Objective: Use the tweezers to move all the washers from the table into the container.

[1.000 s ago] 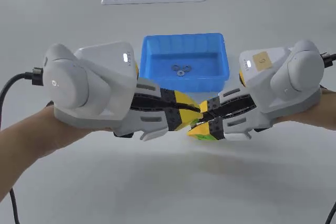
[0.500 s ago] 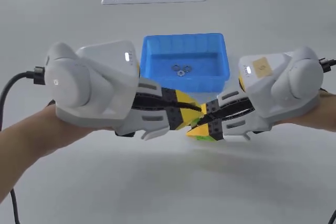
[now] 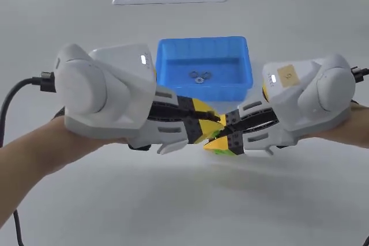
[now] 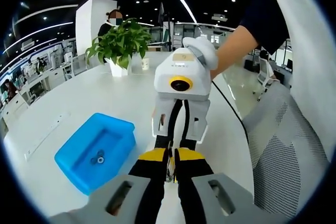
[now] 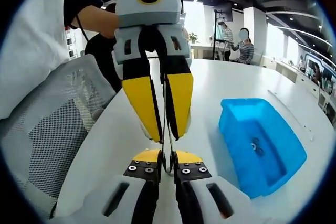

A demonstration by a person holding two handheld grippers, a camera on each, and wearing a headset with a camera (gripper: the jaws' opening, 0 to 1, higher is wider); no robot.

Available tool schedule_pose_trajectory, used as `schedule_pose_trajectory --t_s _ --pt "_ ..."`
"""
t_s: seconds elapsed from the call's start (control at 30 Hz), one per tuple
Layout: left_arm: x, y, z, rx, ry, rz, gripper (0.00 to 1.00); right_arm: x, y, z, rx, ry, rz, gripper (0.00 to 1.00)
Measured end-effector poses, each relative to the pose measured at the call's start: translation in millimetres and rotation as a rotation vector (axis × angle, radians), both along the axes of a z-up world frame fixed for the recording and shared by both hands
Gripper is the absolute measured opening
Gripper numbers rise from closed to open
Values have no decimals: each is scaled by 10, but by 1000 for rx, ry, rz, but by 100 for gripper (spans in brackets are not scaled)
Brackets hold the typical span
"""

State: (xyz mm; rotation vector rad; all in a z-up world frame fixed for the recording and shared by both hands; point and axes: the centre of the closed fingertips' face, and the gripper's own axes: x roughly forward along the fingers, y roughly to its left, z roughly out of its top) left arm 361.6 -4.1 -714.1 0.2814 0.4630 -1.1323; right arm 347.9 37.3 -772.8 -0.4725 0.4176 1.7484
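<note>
The left gripper (image 4: pixel 169 157) and the right gripper (image 5: pixel 167 157) are held tip to tip over the white desk (image 3: pixel 184 205). Both pairs of jaws are pressed almost together, and the one thin pair of tweezers (image 5: pixel 166 145) is pinched by both. Three washers (image 3: pixel 199 76) can be counted, bunched together inside the one blue container (image 3: pixel 202 41), which is placed just behind the two grippers.
</note>
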Motion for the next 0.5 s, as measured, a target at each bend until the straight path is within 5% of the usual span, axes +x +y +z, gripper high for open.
schedule_pose_trajectory --t_s 0.5 --pt "0 73 121 -24 -11 31 16 51 -8 75 9 -2 -39 9"
